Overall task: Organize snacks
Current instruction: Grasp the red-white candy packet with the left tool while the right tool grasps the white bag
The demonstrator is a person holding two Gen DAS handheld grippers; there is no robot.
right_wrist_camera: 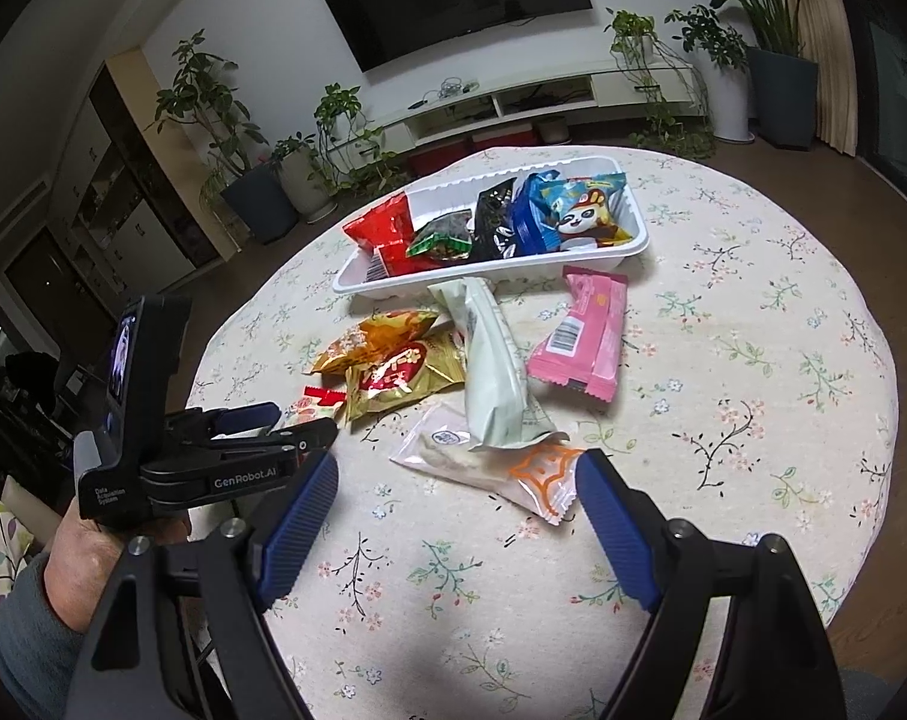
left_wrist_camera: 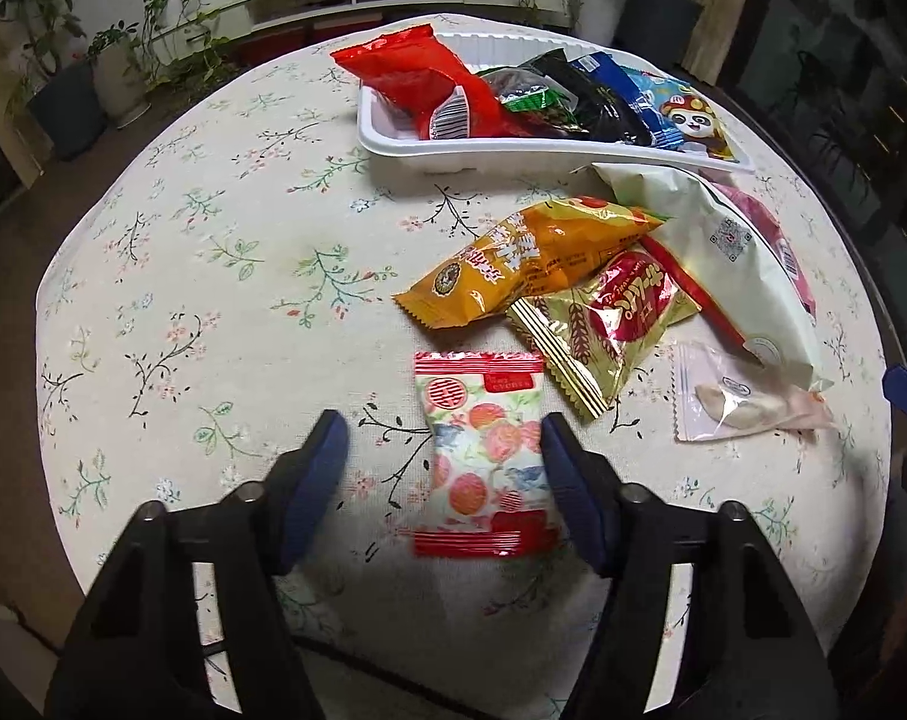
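A glossy, flat rectangular snack packet [left_wrist_camera: 483, 453] printed with peaches and crimped red ends lies on the floral cloth worktop [left_wrist_camera: 213, 300] between the ribbed blue pads of the left gripper [left_wrist_camera: 444, 450], whose jaws stand spread with one pad at the packet's edge and the other apart. Beyond it crinkly foil pouches [left_wrist_camera: 531, 264] lie piled before a white plastic tray [left_wrist_camera: 405, 147] of packets. The right gripper [right_wrist_camera: 456, 480] stands spread over a clear pouch [right_wrist_camera: 495, 468], holding nothing.

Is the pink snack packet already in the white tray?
No, the pink snack packet lies flat on the flowery tablecloth, just in front of the white tray and outside its rim.
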